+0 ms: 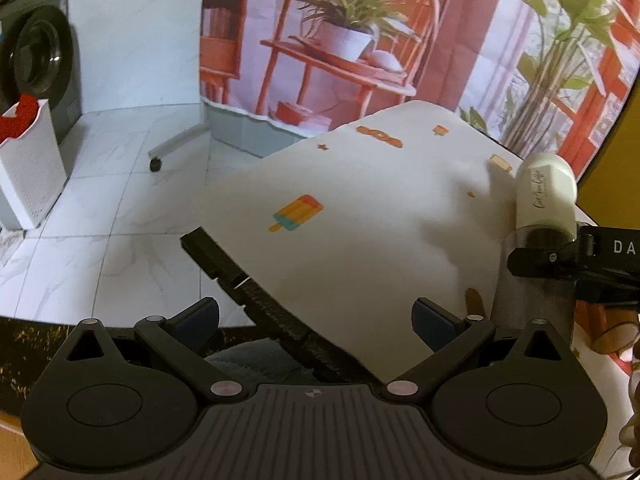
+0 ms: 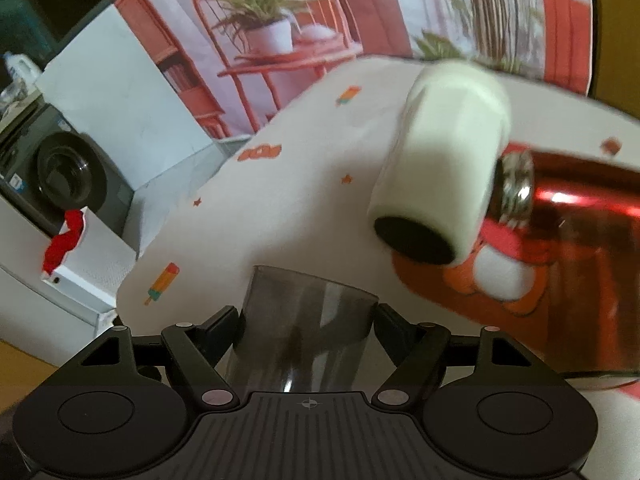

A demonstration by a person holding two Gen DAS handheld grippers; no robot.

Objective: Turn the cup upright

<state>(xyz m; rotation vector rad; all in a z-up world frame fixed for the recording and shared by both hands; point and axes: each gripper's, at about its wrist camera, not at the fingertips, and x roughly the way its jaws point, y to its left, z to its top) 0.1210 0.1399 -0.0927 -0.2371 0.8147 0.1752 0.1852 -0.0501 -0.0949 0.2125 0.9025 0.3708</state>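
A clear smoky plastic cup (image 2: 306, 320) sits between the fingers of my right gripper (image 2: 307, 322), which is shut on it and holds it tilted over the white table (image 2: 280, 208). The cup also shows in the left wrist view (image 1: 532, 280), at the far right, held by the right gripper (image 1: 560, 258). My left gripper (image 1: 316, 316) is open and empty, over the table's near left edge.
A white bottle with a dark cap (image 2: 440, 160) and a shiny red bottle (image 2: 568, 240) are close behind the cup. The white bottle (image 1: 546, 192) stands by the table's right side. A washing machine (image 1: 36, 56) and a white basket (image 1: 28, 168) are on the floor at left.
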